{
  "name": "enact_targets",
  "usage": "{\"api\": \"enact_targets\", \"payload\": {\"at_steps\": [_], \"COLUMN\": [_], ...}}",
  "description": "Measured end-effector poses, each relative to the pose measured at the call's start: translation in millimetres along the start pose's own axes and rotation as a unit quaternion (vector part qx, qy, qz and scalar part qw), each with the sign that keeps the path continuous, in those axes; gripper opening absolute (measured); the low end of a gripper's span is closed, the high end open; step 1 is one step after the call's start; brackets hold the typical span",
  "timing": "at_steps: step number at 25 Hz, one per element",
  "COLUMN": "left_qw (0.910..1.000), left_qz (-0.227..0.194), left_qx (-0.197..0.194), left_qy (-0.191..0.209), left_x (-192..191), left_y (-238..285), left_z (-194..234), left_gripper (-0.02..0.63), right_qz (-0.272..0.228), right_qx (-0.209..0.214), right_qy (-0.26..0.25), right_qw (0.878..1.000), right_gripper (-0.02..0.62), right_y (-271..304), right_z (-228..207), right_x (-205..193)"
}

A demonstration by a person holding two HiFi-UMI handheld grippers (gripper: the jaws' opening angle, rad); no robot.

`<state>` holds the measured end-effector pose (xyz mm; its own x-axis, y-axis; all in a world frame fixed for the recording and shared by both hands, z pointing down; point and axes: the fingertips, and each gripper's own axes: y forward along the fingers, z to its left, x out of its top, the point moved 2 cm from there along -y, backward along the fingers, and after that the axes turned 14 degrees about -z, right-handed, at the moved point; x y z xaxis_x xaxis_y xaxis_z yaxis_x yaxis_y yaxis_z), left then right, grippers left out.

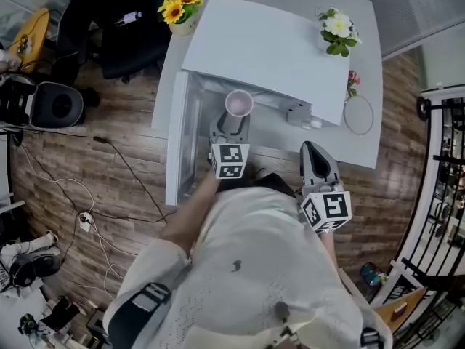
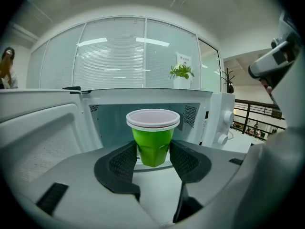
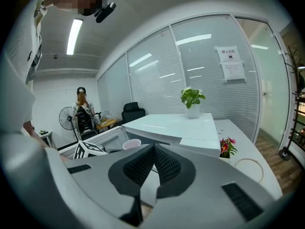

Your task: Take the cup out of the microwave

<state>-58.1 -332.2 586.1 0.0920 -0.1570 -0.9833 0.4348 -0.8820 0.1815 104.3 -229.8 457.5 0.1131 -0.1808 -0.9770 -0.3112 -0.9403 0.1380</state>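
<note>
A green cup (image 2: 152,142) with a pale pink rim sits between the pads of my left gripper (image 2: 152,159), which is shut on its lower half. In the head view the cup (image 1: 239,103) is held upright in front of the open cavity of the white microwave (image 1: 276,49), with the left gripper (image 1: 234,118) just below it. The microwave door (image 1: 178,144) hangs open to the left. My right gripper (image 1: 314,151) hovers to the right of the microwave's front, away from the cup. Its pads meet with nothing between them (image 3: 153,151).
The microwave stands on a white table (image 1: 363,144). Yellow flowers (image 1: 180,7) sit at the table's back left, a white-flowered plant (image 1: 338,29) at the back right, and pink flowers (image 1: 353,78) with a round ring (image 1: 358,115) to the right. A black chair (image 1: 123,35) and floor cables (image 1: 87,209) lie left.
</note>
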Motion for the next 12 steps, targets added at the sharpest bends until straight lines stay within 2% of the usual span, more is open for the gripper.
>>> {"api": "enact_targets", "payload": {"at_steps": [12], "left_qw": [0.9998], "left_qz": [0.0], "left_qx": [0.02], "left_qy": [-0.003], "left_x": [22], "left_y": [-65], "left_z": [-50], "left_gripper": [0.238], "right_qz": [-0.004], "right_qx": [0.055], "right_qy": [0.009], "right_qw": [0.998], "right_gripper": [0.009], "right_y": [-39], "right_z": [-13], "right_x": [4]}}
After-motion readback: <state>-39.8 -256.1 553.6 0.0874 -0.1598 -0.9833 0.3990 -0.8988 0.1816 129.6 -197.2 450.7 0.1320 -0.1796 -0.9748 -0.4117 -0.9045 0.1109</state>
